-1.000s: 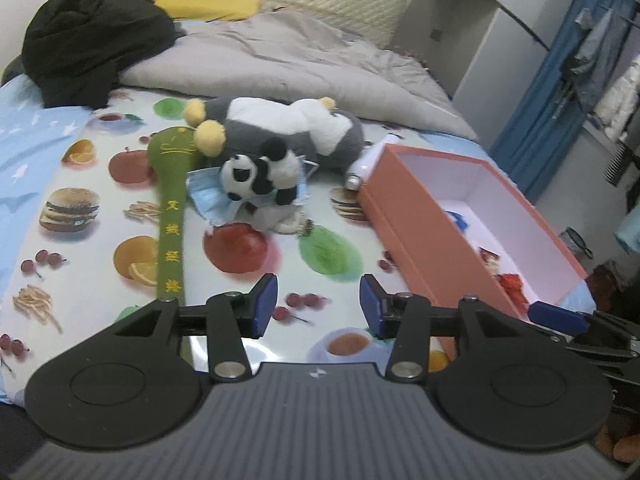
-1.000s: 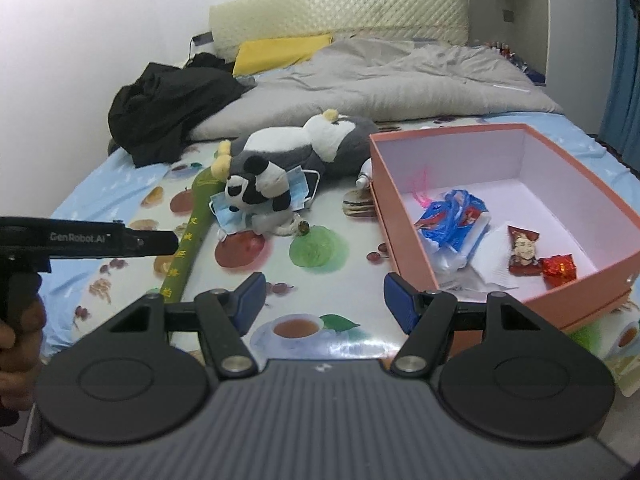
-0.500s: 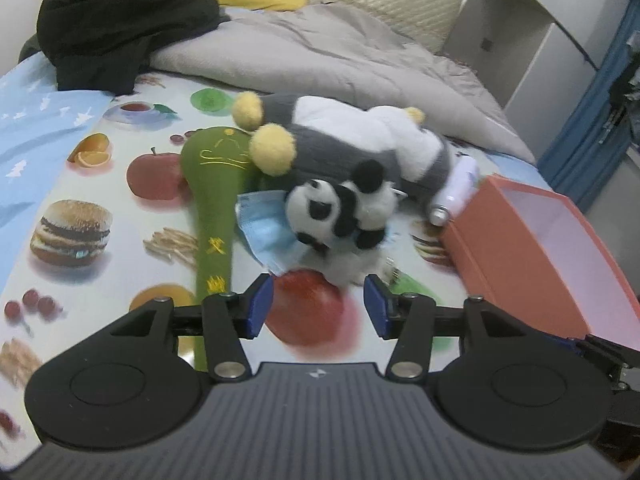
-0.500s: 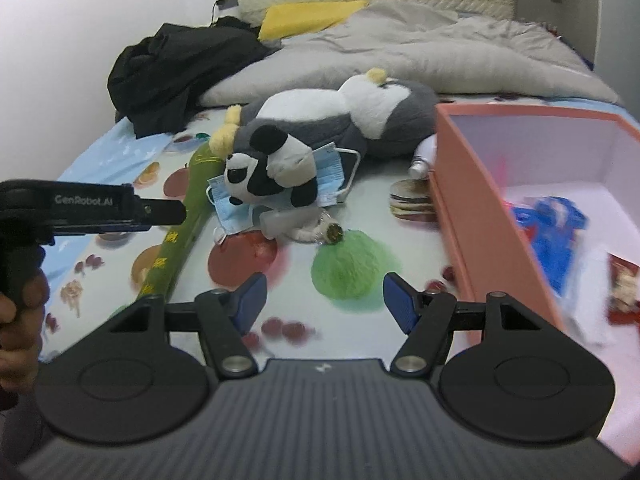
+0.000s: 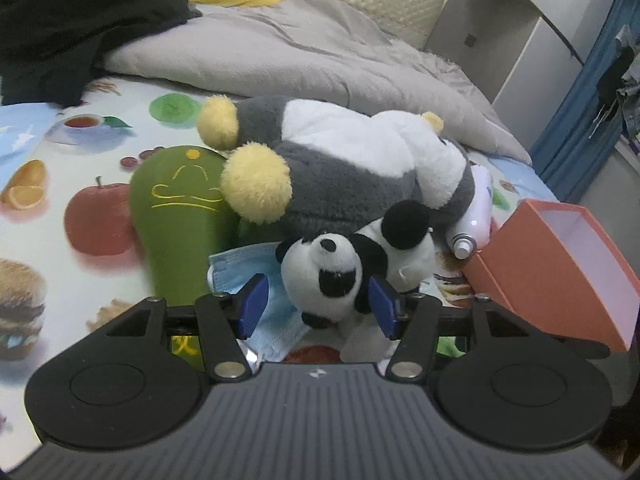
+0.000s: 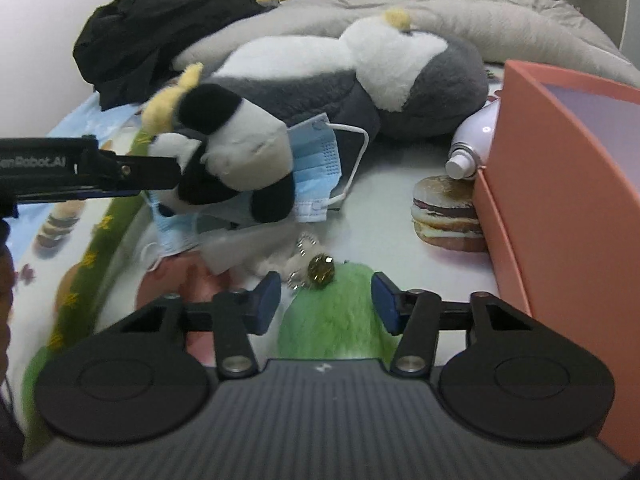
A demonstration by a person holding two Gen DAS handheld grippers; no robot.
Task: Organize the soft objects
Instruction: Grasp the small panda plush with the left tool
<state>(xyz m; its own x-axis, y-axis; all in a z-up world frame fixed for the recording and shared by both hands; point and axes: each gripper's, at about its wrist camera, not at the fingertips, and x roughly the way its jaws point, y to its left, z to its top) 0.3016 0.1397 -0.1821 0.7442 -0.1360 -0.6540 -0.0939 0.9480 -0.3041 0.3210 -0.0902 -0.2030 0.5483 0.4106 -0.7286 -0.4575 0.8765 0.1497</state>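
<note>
A: Left gripper [image 5: 318, 306]?
B: Jaws spread and opening, straddling the head of the small panda plush [image 5: 348, 276]; right pad touching or nearly so, left pad clear. No pinch yet.
A: Right gripper [image 6: 325, 304]?
B: Jaws closing on nothing. Gold bell [image 6: 320, 272] just ahead between the tips, panda up and left of them.
A: Step in hand?
B: Likely reaching for the panda. Next: closing the left jaws on its head, leaving the blue face mask [image 6: 316, 168] below.
A: Destination?
B: Probably the orange box [image 6: 560, 184], right of the jaws.
A: Surroundings?
B: Bed under a food-print sheet [image 5: 80, 248]; grey plush [image 5: 344, 168], grey duvet [image 5: 288, 48] beyond.
</note>
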